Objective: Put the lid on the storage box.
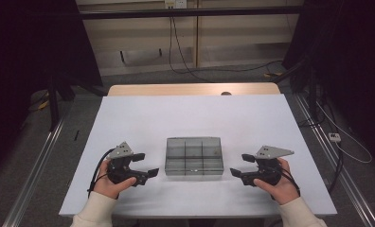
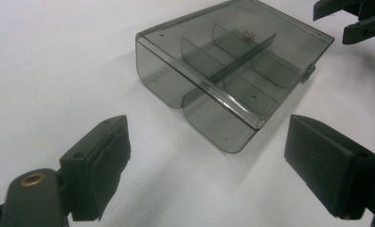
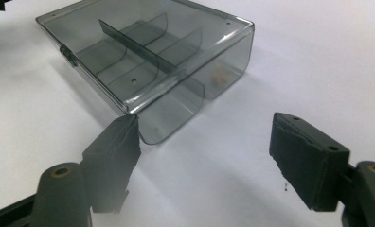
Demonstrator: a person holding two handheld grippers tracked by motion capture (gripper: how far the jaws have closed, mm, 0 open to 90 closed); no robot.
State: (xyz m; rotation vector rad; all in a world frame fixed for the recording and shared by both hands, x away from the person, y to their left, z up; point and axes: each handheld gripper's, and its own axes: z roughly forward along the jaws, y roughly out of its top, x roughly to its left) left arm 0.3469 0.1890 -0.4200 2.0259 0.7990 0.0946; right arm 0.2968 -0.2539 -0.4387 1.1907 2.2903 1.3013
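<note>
a white table sits on a grey floor. behind it is a pale wall with black cables hanging down. dark curtains hang on both sides.

Place: a lab or recording room, not a home.
Table: plain white table, bare of household clutter.
Surround: black curtains on both sides (like a studio booth).
Floor: metal rails, loose cables.
Wall: a socket.
</note>
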